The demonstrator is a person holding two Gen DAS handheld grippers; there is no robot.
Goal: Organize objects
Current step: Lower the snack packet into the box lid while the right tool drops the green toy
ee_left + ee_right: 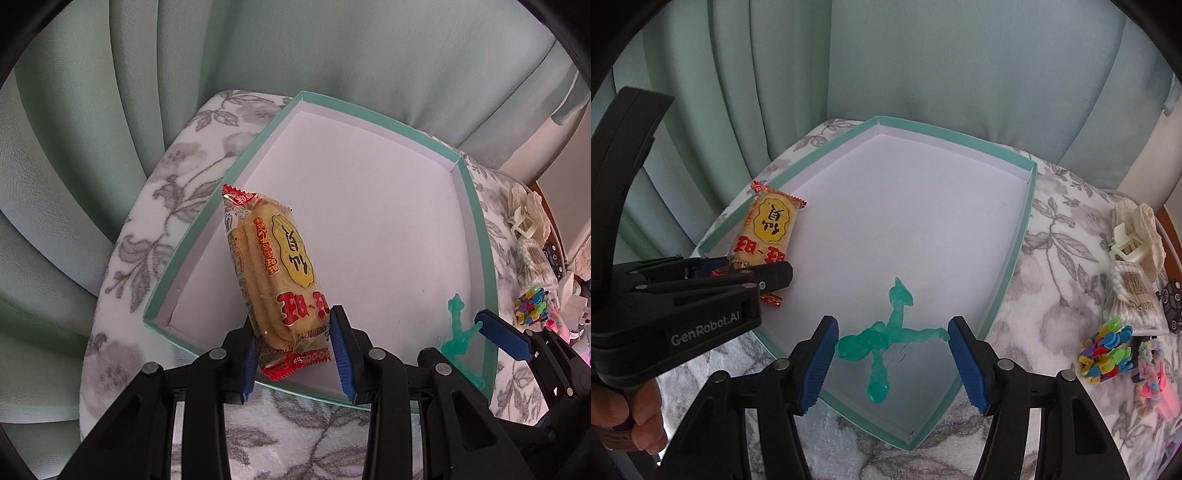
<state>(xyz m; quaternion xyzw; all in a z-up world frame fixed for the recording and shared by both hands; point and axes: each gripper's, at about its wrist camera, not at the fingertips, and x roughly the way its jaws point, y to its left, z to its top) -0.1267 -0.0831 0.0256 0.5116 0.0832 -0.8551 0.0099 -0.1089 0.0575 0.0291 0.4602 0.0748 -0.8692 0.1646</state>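
1. Box [1008, 266] — a shallow white tray with a teal rim, resting on the floral cloth [1052, 236] in front of pale green curtains [775, 92]; it is the destination, and most of its floor is bare.
2. Cracker packet [275, 280], yellow and red, is pinched at its lower end by the left gripper [293, 341] and held over the box's near-left part; in the right wrist view it seems to hang just above the floor, though contact cannot be judged.
3. Green figure [882, 336], translucent, lies flat inside the box near the front edge, between the spread fingers of the right gripper [890, 360], which holds nothing.
4. Loose items — a cream hair clip [1134, 232], a pack of cotton swabs [1134, 299] and a bunch of coloured clips [1104, 347] — sit on the cloth to the right, outside the box.
5. Step in hand, as I read it: placing the packet. The next move calls for lowering it flat, parting the left fingers, and sending the right gripper towards the loose items.
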